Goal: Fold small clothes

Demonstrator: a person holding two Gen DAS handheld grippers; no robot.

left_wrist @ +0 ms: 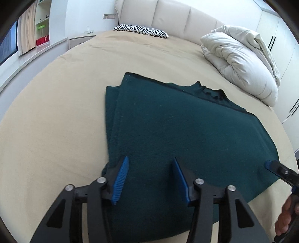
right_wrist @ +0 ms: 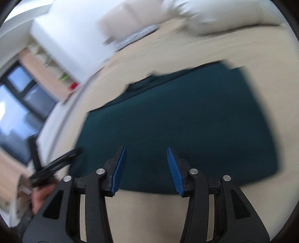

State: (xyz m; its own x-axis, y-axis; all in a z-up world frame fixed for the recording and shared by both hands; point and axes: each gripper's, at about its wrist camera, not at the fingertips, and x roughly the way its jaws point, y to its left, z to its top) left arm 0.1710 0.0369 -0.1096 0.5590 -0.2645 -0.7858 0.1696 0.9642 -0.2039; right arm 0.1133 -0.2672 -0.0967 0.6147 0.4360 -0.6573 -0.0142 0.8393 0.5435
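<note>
The dark green top (left_wrist: 186, 142) lies partly folded on the bed (left_wrist: 56, 121), near its front edge. Both jaws stand half open and hold nothing – left hand-held gripper (left_wrist: 150, 179) over the cloth, right hand-held gripper (right_wrist: 146, 170) at its near edge. A grab at one layer only could pull the fold apart (the layers lie loose). The duvet (left_wrist: 241, 61) crowds the far right corner – the left side is free.

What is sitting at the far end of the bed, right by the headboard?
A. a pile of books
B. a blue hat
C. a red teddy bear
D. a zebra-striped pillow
D: a small black-and-white zebra-striped pillow lies on the tan bed against the padded headboard, beyond the dark green garment.
</note>
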